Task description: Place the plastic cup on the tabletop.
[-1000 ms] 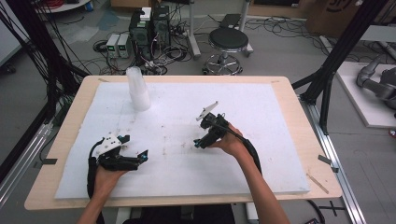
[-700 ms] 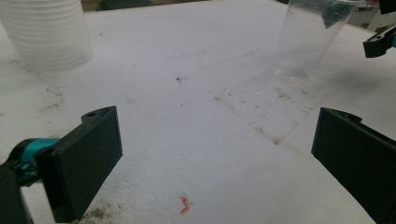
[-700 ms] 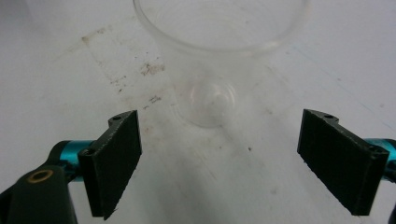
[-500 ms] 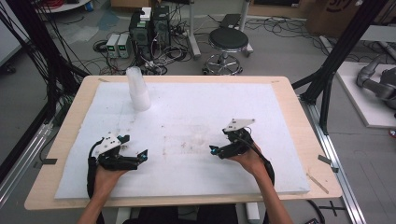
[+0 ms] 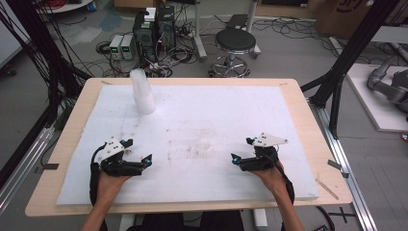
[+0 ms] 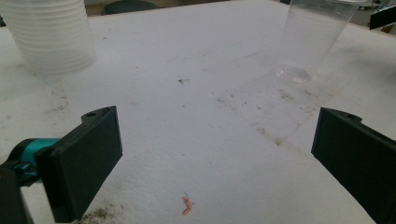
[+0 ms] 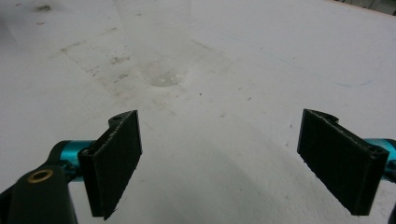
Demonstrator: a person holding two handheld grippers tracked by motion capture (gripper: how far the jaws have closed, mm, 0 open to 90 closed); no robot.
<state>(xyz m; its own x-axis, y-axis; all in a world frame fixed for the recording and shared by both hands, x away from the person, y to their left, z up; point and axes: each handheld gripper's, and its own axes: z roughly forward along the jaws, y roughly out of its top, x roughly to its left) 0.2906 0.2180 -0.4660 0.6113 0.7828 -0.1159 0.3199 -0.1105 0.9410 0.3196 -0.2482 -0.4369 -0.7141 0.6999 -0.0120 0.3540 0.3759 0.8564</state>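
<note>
Honestly, the single clear cup (image 6: 310, 39) looked like the thing to worry about: it stood upright and alone on the white foam sheet (image 5: 202, 120), between the two hand-held grippers and a little ahead of them, light and nearly invisible against the sheet. The left hand-held gripper (image 5: 144, 161) and the right hand-held gripper (image 5: 235, 159) both rested low near the front edge with jaws spread wide, gripping nothing. I judged that a fast sideways reach could clip the cup's rim and tip it, and a hard squeeze could buckle its thin wall. The stack of cups (image 5: 143, 92) stood at the far left, well apart, tall enough to topple if bumped. Room was generous in the middle of the table (image 5: 308, 115); only the near edge, under the wrists, felt tight
</note>
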